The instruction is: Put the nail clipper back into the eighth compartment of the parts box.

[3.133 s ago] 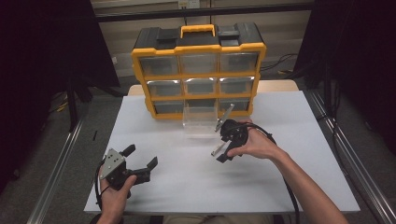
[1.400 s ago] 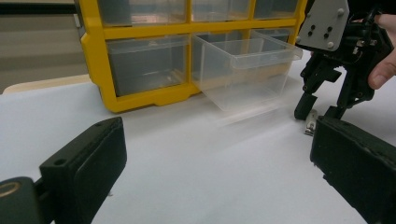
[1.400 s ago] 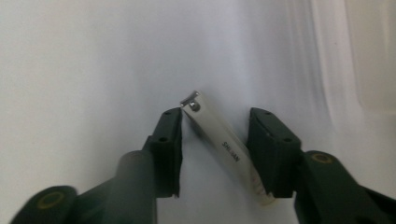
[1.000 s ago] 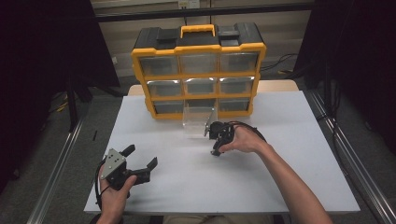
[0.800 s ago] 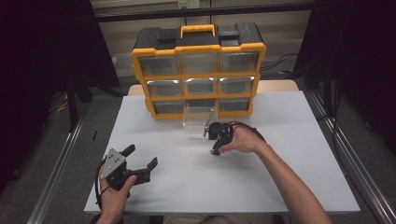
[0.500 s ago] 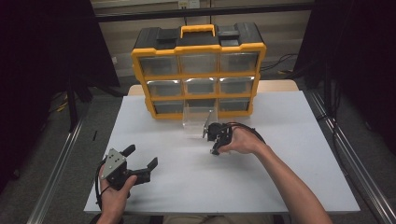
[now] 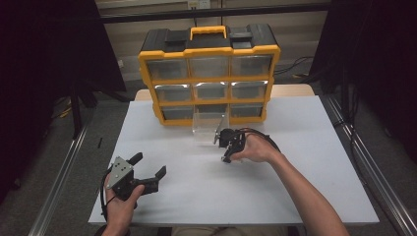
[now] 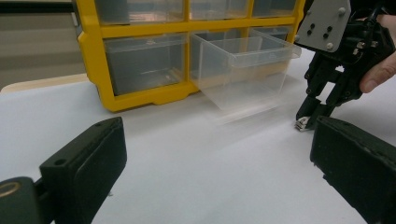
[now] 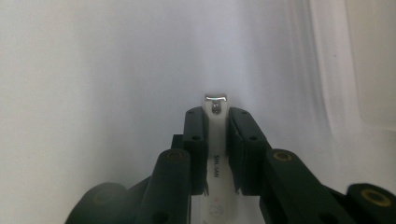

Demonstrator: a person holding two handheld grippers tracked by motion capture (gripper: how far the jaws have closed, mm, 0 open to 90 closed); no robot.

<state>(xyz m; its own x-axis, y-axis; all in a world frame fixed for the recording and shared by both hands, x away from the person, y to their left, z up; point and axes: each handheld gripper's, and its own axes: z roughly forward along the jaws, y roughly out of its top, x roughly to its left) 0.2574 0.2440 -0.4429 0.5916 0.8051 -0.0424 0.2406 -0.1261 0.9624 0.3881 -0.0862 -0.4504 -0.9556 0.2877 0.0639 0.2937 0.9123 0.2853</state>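
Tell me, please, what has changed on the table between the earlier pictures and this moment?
The right gripper moved from mid-table toward the organizer and lower, stopping beside the pulled-out clear drawer, tips near the table. Its fingers clamp a white nail clipper. The left gripper stayed open at the near left; the organizer and drawer did not move.

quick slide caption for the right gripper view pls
Right tongs shut on a white nail clipper, metal tip pointing down at the white table.
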